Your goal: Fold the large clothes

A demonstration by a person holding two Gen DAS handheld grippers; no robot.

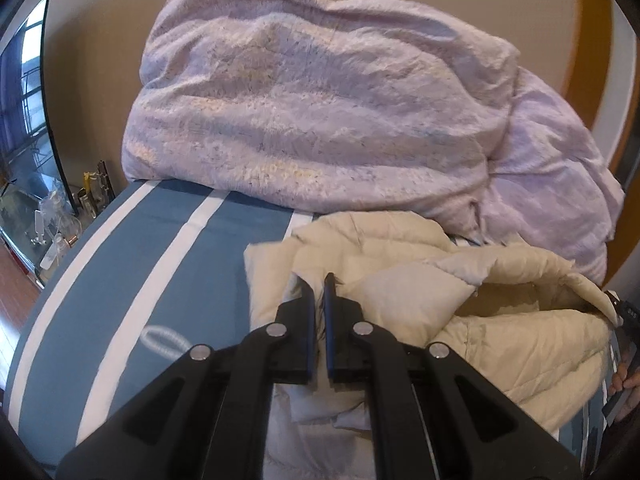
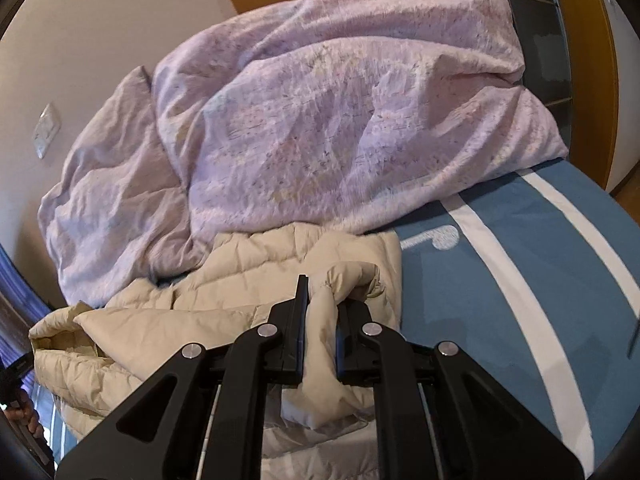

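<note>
A cream quilted puffer jacket (image 1: pixel 460 320) lies bunched on a bed, stretched between both grippers. In the left wrist view my left gripper (image 1: pixel 319 286) is shut, a thin fold of the jacket's edge pinched between its black fingers. In the right wrist view the same jacket (image 2: pixel 160 320) spreads to the left, and my right gripper (image 2: pixel 322 288) is shut on a thick roll of its cream fabric, which bulges out past the fingertips.
The bed has a blue sheet with white stripes (image 1: pixel 160 248) (image 2: pixel 520 280). A big lilac duvet (image 1: pixel 320 100) (image 2: pixel 320 120) is heaped against the wall behind the jacket. A glass stand with small items (image 1: pixel 52 220) sits left of the bed. A hand (image 1: pixel 624 380) shows at the right edge.
</note>
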